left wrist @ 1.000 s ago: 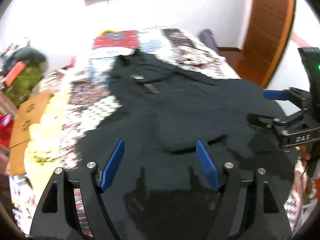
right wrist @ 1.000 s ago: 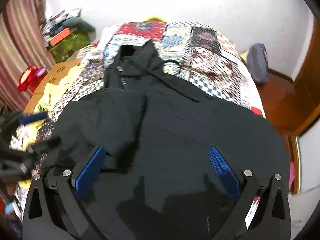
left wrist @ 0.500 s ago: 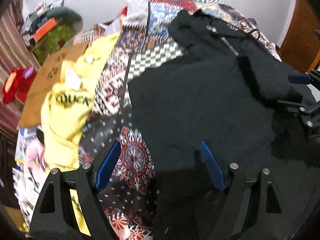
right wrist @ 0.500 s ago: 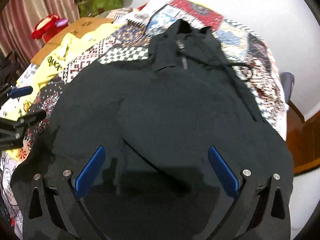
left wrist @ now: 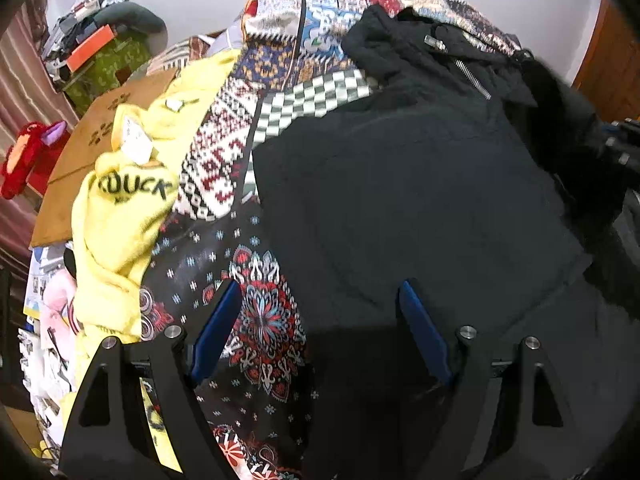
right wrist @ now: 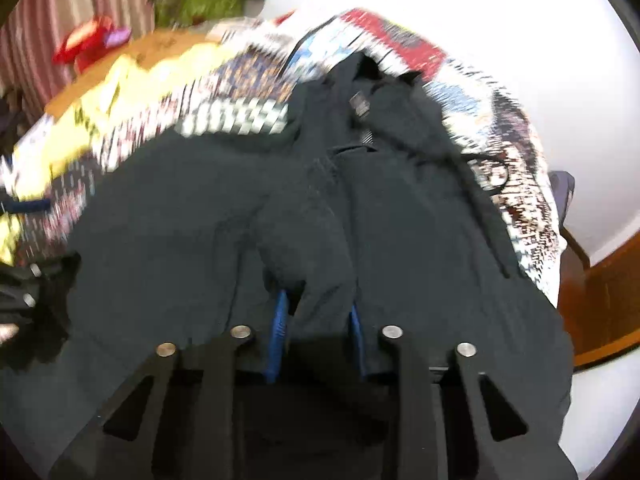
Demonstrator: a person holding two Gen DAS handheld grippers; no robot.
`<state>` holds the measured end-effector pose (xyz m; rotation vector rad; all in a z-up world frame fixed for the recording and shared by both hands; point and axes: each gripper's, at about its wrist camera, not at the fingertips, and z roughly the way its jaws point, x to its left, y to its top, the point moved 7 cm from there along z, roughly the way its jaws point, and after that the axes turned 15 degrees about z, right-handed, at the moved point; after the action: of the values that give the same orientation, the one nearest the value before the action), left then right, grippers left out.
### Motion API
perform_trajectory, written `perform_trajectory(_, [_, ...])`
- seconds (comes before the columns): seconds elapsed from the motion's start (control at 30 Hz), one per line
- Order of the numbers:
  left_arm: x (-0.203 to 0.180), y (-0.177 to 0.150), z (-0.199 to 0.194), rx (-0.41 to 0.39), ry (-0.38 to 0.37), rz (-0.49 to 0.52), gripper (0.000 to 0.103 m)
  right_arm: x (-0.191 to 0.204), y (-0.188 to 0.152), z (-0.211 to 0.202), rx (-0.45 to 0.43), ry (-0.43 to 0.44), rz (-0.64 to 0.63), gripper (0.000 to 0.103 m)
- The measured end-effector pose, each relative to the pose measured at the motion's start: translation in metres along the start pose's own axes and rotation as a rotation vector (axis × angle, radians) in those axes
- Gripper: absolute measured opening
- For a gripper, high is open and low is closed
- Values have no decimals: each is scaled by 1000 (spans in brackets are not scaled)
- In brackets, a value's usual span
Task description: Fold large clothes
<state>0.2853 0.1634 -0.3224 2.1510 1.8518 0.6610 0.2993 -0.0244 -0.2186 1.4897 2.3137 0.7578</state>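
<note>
A large black hooded jacket (left wrist: 408, 184) with a metal zipper lies spread on a patchwork bedspread (left wrist: 224, 168). It also fills the right wrist view (right wrist: 420, 216). My left gripper (left wrist: 320, 320) is open and empty, hovering over the jacket's left edge and the bedspread. My right gripper (right wrist: 318, 312) is shut on a raised fold of the black jacket (right wrist: 308, 256) near its middle. The right gripper shows blurred at the right edge of the left wrist view (left wrist: 620, 148).
A yellow garment with black lettering (left wrist: 124, 200) lies at the bed's left side beside a brown cardboard sheet (left wrist: 80, 152). A red toy (left wrist: 28, 156) and cluttered shelves stand by the striped curtain. A wooden door (left wrist: 612, 64) is at the right.
My right gripper has closed on a fold of the black jacket and lifted it. The left gripper stays open and has shifted little over the jacket's left edge.
</note>
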Motion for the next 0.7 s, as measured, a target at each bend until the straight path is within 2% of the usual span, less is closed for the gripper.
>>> perform_trajectory(0.17, [-1, 18, -13, -39, 18, 6, 81, -39, 32, -45, -124, 38, 151, 16])
perform_trajectory(0.33, [-11, 31, -20, -63, 12, 10, 81, -69, 43, -62, -152, 73, 238, 12])
perform_trajectory(0.53, [-36, 30, -5, -27, -24, 40, 81, -96, 18, -48, -105, 71, 308, 12])
perform_trajectory(0.7, [-59, 20, 15, 27, -31, 85, 81, -129, -19, -19, 27, 86, 398, 13])
